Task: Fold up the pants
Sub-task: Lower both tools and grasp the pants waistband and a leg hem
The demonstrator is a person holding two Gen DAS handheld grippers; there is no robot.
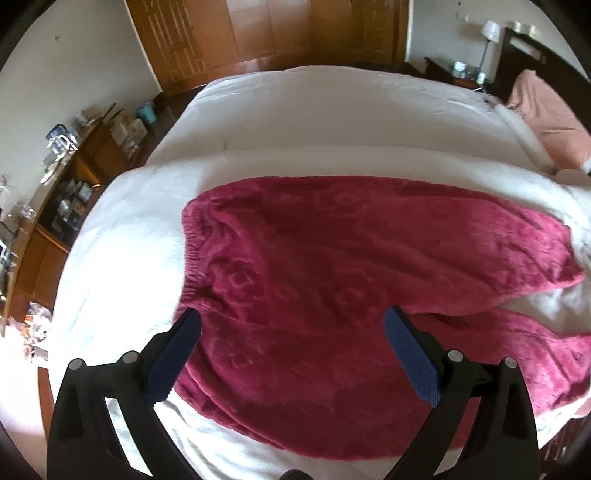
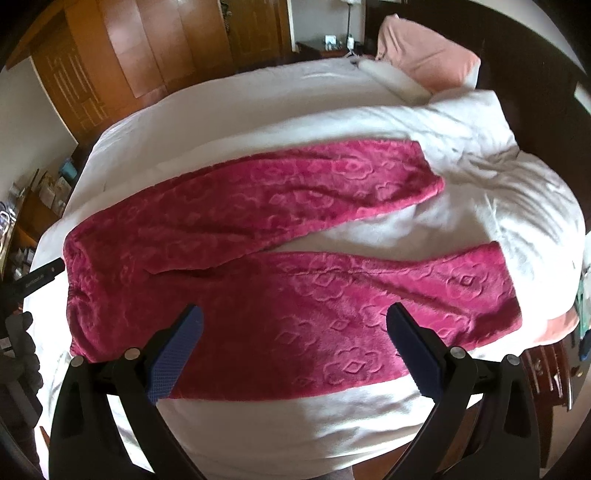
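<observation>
**Pink fleece pants lay spread on the bed, both grippers wide apart above them**

The pants [image 2: 288,266], a deep pink plush pair embossed with a flower pattern, lay flat and unfolded on the white blanket [image 2: 480,177] that covered the bed. The elastic waistband [image 1: 190,254] sat at the left end, and the 2 legs ran off to the right, split in a shallow V with a wedge of white blanket between them. The far leg [image 2: 332,184] angled away toward the headboard side; the near leg [image 2: 424,295] ran close to the bed's front edge, its cuff near the right corner.

The left gripper [image 1: 291,325] hovered above the waist end of the pants, its 2 blue-padded fingers [image 1: 177,354] spread wide and holding nothing; the left pad sat over the waistband corner. The right gripper [image 2: 295,325] hovered above the near leg by the crotch, fingers [image 2: 413,354] likewise spread wide with nothing between them. Whether either touched the fabric could not be told.

In the right wrist view, part of the other black gripper showed at the far left edge beside the waistband. A pink pillow [image 2: 428,55] rested at the head of the bed, a lamp [image 1: 489,33] stood on a nightstand beyond it, and a wooden wardrobe [image 1: 266,33] filled the far wall. Cluttered wooden shelves [image 1: 66,177] stood along the left wall.
</observation>
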